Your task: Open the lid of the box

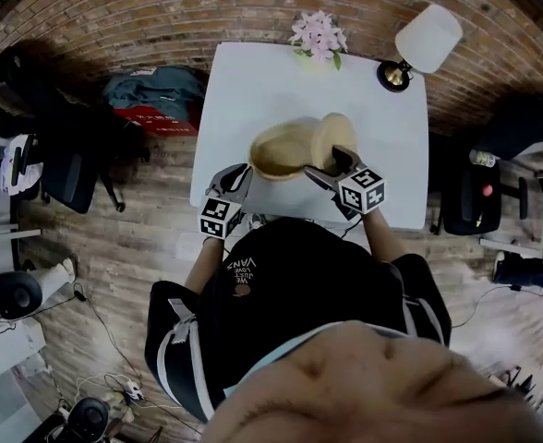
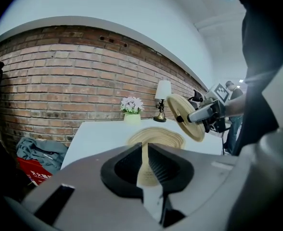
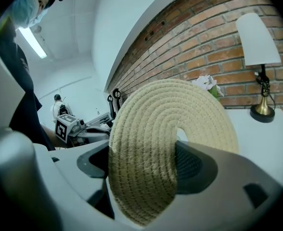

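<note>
Seen on white table (image 1: 253, 72), near front edge: woven box (image 1: 281, 150), open. Held on edge above its right rim: lid (image 1: 331, 137), pinched in right gripper (image 1: 338, 160). Clamped on box's left wall: left gripper (image 1: 242, 173).

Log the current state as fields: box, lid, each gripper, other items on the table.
box: round woven beige basket, open, on white table
lid: round woven beige lid, lifted off, held on edge by the basket's right side
right gripper: shut on the lid
left gripper: shut on the basket's near wall
far table edge: pink flowers, white-shaded lamp
</note>
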### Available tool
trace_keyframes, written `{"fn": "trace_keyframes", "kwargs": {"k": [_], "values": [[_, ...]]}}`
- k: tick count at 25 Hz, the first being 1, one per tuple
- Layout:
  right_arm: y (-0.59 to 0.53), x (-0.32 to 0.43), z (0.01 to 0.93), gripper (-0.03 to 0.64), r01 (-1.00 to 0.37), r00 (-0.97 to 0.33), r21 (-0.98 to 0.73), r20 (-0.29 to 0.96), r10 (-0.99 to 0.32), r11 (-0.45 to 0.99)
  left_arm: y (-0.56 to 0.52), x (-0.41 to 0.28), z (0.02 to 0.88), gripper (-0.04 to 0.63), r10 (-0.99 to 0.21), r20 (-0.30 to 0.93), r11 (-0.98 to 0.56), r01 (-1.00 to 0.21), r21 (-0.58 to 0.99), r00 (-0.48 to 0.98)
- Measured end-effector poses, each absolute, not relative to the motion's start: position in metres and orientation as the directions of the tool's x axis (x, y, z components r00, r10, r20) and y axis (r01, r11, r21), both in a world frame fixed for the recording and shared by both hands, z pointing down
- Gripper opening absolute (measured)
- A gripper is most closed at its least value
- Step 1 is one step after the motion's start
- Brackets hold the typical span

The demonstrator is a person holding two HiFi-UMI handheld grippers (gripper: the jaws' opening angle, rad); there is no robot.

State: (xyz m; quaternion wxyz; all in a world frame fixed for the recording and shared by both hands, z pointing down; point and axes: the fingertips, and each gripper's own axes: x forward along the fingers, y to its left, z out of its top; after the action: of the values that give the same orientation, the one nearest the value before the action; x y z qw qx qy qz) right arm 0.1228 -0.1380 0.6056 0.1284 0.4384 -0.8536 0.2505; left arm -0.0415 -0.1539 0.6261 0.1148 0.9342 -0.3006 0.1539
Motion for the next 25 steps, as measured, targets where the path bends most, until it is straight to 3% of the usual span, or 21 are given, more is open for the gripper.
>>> {"fn": "trace_keyframes", "kwargs": {"k": [25], "values": [[-0.085, 0.167, 0.633, 0.360, -0.849, -0.433, -0.477, 0.382, -0.817, 0.227, -0.149, 0.003, 0.597, 0.012, -0.444, 0.310, -0.860, -0.497, 0.116, 0.841]]}}
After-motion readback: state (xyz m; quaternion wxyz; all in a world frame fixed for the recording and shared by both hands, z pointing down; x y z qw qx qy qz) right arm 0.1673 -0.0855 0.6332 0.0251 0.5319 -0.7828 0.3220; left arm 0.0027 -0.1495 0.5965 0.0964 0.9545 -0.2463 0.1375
